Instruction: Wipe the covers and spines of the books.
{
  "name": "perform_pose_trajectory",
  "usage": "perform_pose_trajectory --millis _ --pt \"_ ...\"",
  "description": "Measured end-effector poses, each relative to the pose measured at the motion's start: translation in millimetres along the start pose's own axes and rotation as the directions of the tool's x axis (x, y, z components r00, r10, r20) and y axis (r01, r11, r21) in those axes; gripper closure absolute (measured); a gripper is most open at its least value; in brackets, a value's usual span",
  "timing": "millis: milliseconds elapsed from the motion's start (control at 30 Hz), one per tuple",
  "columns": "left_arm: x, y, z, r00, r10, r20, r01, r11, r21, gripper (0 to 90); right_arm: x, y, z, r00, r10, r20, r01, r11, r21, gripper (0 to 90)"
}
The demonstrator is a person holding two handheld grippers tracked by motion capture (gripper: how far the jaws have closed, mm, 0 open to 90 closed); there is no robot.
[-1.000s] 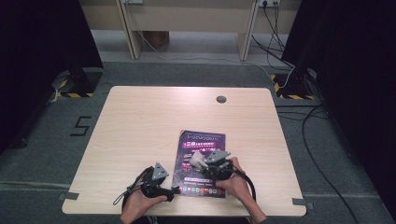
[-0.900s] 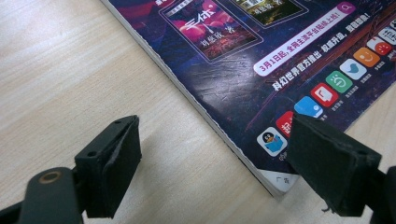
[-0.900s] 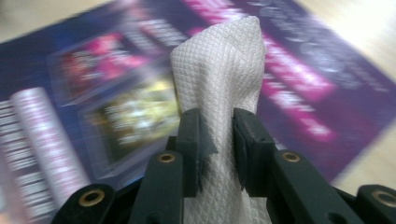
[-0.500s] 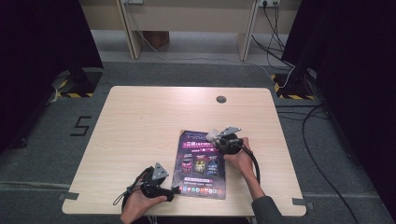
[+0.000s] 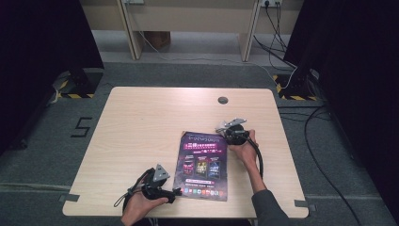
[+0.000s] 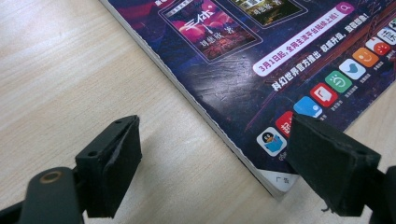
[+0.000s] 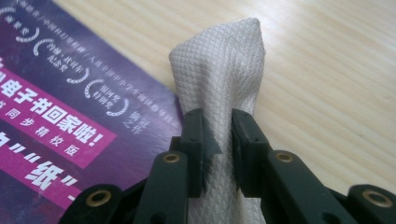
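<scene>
A dark purple magazine (image 5: pixel 203 165) lies flat on the wooden table (image 5: pixel 141 122), right of the middle. My right gripper (image 5: pixel 227 133) is at the magazine's far right corner. In the right gripper view it (image 7: pixel 218 135) is shut on a folded white textured cloth (image 7: pixel 219 84), which stands up between the pads over the magazine (image 7: pixel 70 116) edge; its jaws have just been closing on it. My left gripper (image 5: pixel 175 192) rests at the magazine's near left corner. In the left gripper view it (image 6: pixel 210 158) is open and straddles that corner of the magazine (image 6: pixel 261 60), gripping nothing.
A round cable hole (image 5: pixel 222 100) sits near the table's far edge. Bare wood stretches left of the magazine. Beyond the table are the legs of a desk (image 5: pixel 188 19), and cables (image 5: pixel 324 155) run over the floor on the right.
My right gripper has moved with the cloth from the magazine's near middle to its far right corner. The left gripper has stayed put.
</scene>
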State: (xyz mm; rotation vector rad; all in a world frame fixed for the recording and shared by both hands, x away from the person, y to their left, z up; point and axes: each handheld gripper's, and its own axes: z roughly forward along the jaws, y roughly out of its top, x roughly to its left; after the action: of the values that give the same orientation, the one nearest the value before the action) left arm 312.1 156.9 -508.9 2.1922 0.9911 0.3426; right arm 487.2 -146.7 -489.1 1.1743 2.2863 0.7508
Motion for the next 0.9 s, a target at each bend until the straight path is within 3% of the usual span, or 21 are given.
perform_pose_trajectory --millis 300,467,567,900 --pt "0.3 0.4 0.3 1.0000 0.000 0.000 0.000 1.0000 0.002 16.6 -18.1 -7.8 -37.0 0.9988 0.047 -0.016 -0.048 0.993 -0.109 76.7" --pt "1.3 0.7 0.4 1.0000 0.002 0.003 -0.002 1.0000 0.006 16.3 -24.9 -29.4 -49.7 0.9985 0.052 -0.016 -0.054 0.990 -0.128 76.6" --pt "0.2 0.2 0.4 1.0000 0.001 0.000 -0.001 1.0000 -0.001 16.2 -30.7 -40.4 -56.1 0.9985 0.055 -0.002 -0.054 0.993 -0.109 76.6" --pt "1.0 -0.3 0.4 1.0000 0.006 0.004 -0.006 1.0000 -0.004 16.1 -44.2 -57.3 -70.1 0.9958 0.089 0.019 -0.087 0.991 -0.104 76.2"
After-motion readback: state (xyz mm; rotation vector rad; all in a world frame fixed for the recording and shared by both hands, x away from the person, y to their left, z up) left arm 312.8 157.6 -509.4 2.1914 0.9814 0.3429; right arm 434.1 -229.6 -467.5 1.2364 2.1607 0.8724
